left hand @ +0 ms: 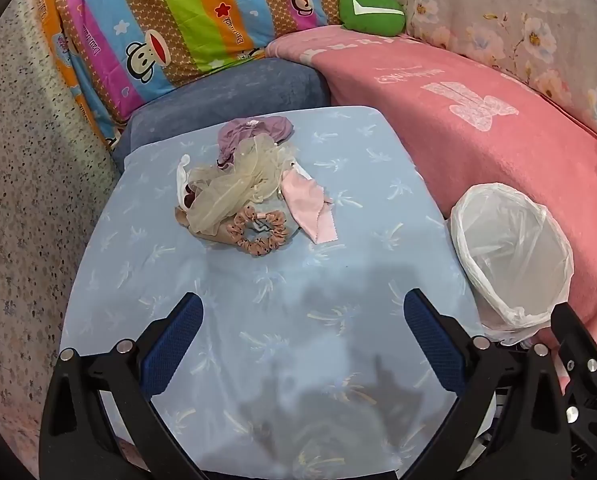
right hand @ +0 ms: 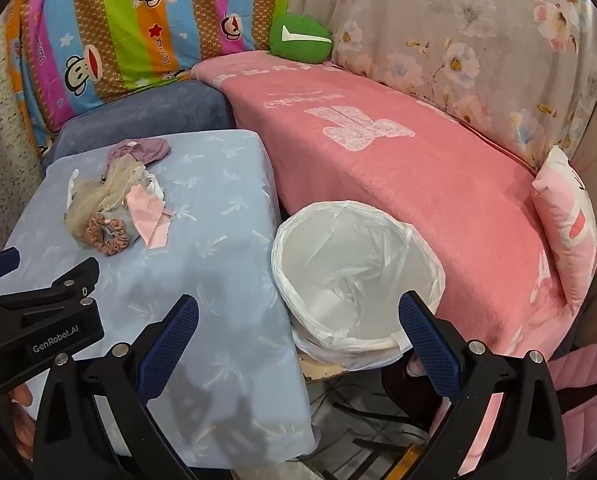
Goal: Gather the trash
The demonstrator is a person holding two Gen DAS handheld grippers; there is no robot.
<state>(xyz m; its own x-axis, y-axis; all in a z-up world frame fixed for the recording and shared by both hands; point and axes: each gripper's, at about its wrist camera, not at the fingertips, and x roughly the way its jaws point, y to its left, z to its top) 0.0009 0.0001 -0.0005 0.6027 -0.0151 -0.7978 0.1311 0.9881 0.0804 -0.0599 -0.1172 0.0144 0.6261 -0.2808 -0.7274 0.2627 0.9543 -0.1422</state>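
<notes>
- Small table under a light-blue palm-print cloth (left hand: 338, 208); soft shadows fall on its near part.
- Blue-grey cushion (left hand: 226, 96) just behind the table.
- Striped cartoon-monkey quilt (left hand: 170, 28) stands behind that cushion.
- Pink blanket (right hand: 398, 168) covers the sofa seat to the right.
- Grey floral cover (right hand: 478, 40) over the backrest.
- Green plush (right hand: 300, 40) in the corner.
- Speckled surface (left hand: 22, 184) at far left.
</notes>
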